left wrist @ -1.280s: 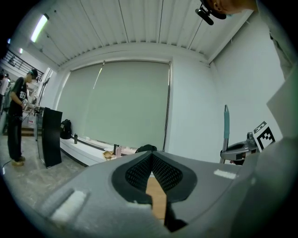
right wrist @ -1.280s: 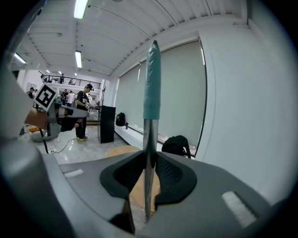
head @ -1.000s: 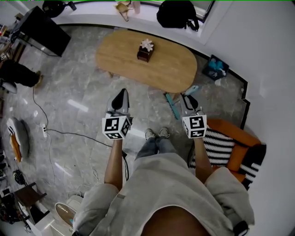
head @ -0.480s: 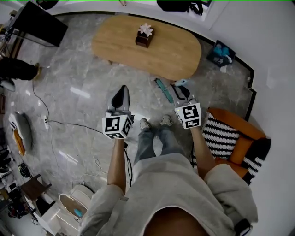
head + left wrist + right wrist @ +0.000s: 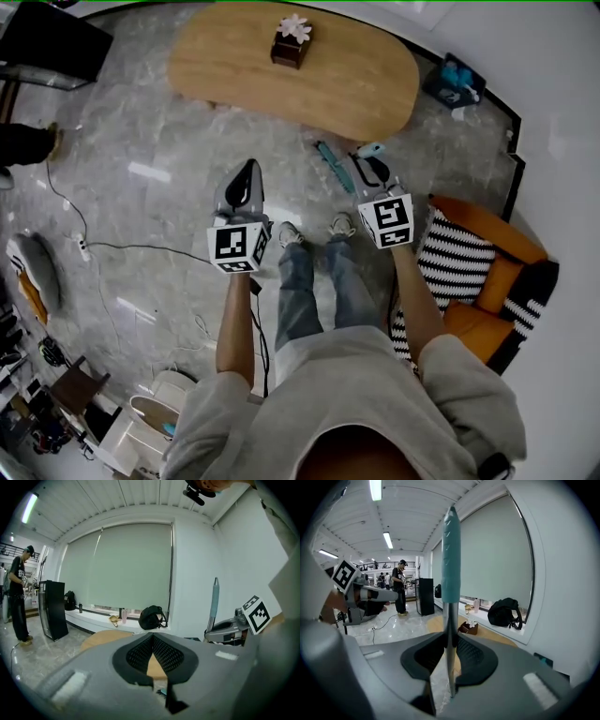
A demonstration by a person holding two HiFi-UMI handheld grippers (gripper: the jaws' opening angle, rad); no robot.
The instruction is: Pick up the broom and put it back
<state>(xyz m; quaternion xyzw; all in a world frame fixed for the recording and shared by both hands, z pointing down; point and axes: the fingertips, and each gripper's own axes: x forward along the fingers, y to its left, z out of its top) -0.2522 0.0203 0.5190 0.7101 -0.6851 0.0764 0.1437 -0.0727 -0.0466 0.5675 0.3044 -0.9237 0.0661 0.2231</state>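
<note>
Head view: left gripper point(image 5: 246, 180) at 10 o'clock of the person's shoes point(image 5: 312, 231), right gripper point(image 5: 367, 169) at 2 o'clock, by the teal-handled metal-pole broom point(image 5: 371, 149). Oval wooden table point(image 5: 234, 70) at 12 o'clock.
Left gripper view: fingers pinched together, empty.
Right gripper view: fingers narrow, clamped on the broom pole; the handle points to 12 o'clock.

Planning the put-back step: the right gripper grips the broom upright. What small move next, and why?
Probably lower the right gripper a little, shut on the broom handle. The handle stands upright between its jaws, its brush end lies near the floor by the wooden table, and whether it rests there I cannot tell.
</note>
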